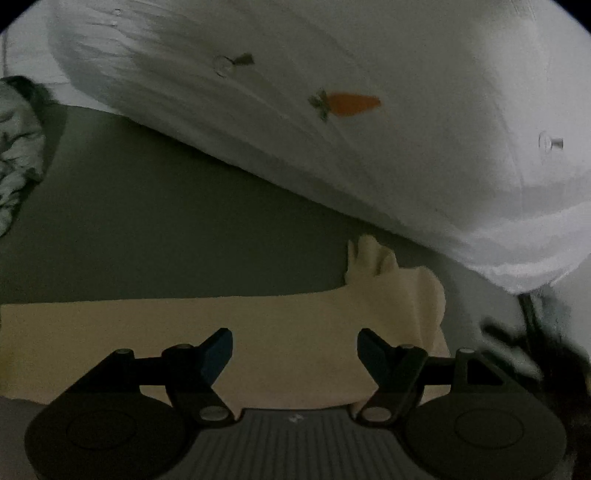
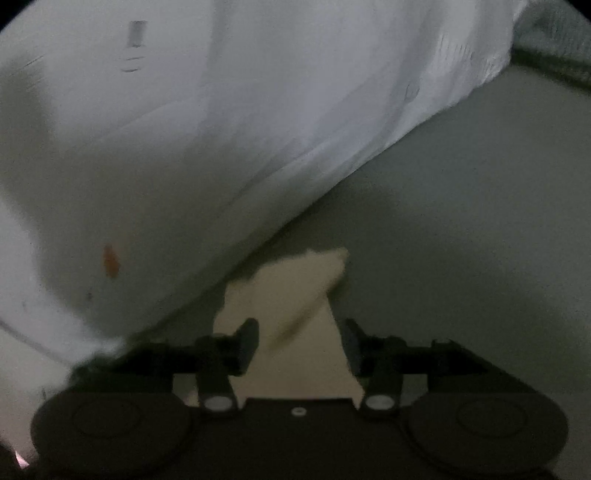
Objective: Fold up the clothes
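folding looks between grabs: left gripper (image 1: pixel 294 356) and right gripper (image 2: pixel 299 345) hang with fingers apart and empty over the cream garment (image 1: pixel 184 332) lying flat on the grey surface (image 1: pixel 166 221), so next comes pinching an edge.

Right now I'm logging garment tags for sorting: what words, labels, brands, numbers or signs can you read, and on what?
None can be read.
White cloth: only a carrot picture and small buttons, no lettering.
White cloth in the right wrist view: a small dark mark, too blurred to read.
Cream cloth: no text.
Left gripper: a tiny pale mark on its body, too small to read.
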`<control>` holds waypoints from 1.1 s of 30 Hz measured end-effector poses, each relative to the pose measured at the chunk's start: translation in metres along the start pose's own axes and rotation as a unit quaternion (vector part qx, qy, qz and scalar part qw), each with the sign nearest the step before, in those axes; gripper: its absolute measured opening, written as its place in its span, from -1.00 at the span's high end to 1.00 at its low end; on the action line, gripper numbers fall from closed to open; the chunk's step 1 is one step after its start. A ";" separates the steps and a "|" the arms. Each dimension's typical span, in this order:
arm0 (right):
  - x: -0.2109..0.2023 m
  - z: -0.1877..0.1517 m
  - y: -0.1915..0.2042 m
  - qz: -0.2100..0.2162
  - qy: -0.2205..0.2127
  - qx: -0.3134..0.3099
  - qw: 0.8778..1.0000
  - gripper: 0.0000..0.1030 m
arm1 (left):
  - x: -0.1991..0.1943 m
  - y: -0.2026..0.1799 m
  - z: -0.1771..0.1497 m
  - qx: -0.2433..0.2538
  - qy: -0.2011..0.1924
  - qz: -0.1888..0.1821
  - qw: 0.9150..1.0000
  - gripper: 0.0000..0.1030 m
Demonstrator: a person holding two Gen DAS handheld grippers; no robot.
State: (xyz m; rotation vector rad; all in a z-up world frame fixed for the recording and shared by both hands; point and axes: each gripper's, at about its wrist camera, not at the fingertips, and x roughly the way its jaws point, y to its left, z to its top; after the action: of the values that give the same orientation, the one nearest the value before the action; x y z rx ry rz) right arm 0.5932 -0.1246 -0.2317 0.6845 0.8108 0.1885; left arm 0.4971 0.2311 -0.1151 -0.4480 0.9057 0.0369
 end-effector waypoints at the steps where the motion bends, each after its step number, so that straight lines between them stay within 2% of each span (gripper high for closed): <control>1: 0.017 0.005 0.001 0.000 0.008 0.001 1.000 -0.04 | 0.005 -0.001 0.000 0.003 0.004 0.001 1.000 -0.47; 4: 0.063 0.013 0.003 -0.036 0.036 0.004 0.999 -0.09 | 0.017 -0.001 0.000 -0.001 0.018 0.004 1.000 -0.47; 5: 0.073 0.014 0.002 -0.045 0.036 0.006 0.998 0.16 | 0.021 0.001 0.001 -0.006 0.022 0.006 1.000 -0.47; 6: 0.077 0.015 0.003 -0.044 0.025 0.004 0.999 0.82 | 0.026 0.003 0.002 -0.011 0.026 0.008 1.000 -0.47; 8: 0.080 0.021 0.005 -0.043 0.001 -0.017 0.999 0.92 | 0.032 0.009 0.004 -0.016 0.030 0.014 0.999 -0.47; 12: 0.088 0.041 0.027 -0.068 -0.022 -0.118 0.990 0.93 | 0.043 0.022 0.007 -0.024 0.036 0.034 0.999 -0.47; 16: 0.119 0.039 0.028 -0.124 0.002 -0.182 0.975 0.91 | 0.048 0.036 0.006 -0.028 0.043 0.061 0.997 -0.47; 19: 0.121 0.036 0.031 -0.140 0.003 -0.210 0.968 0.69 | 0.044 0.043 0.004 -0.018 0.039 0.086 0.995 -0.49; 21: 0.106 0.040 0.030 -0.145 -0.013 -0.199 0.969 0.27 | 0.038 0.052 0.003 -0.018 0.034 0.106 0.994 -0.56; 24: 0.069 0.039 0.033 -0.151 -0.038 -0.199 0.968 0.15 | 0.027 0.069 0.000 -0.037 0.028 0.121 0.992 -0.57; 26: 0.040 0.029 0.035 -0.152 -0.042 -0.215 0.964 0.15 | 0.020 0.081 -0.005 -0.056 0.028 0.125 0.990 -0.57; 27: 0.025 0.019 0.035 -0.148 -0.036 -0.226 0.962 0.22 | 0.017 0.088 -0.008 -0.066 0.028 0.128 0.989 -0.57; 30: -0.020 -0.028 0.035 -0.127 0.006 -0.266 0.956 0.59 | 0.004 0.105 -0.021 -0.089 0.027 0.145 0.985 -0.57; 33: -0.070 -0.087 0.030 -0.117 0.053 -0.290 0.948 0.64 | -0.009 0.119 -0.034 -0.104 0.023 0.153 0.982 -0.57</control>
State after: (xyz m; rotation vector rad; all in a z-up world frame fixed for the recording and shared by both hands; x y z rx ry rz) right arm 0.4849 -0.0870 -0.2130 0.0205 0.8779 0.2357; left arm 0.4402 0.3272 -0.1687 -0.5007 1.0157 0.4074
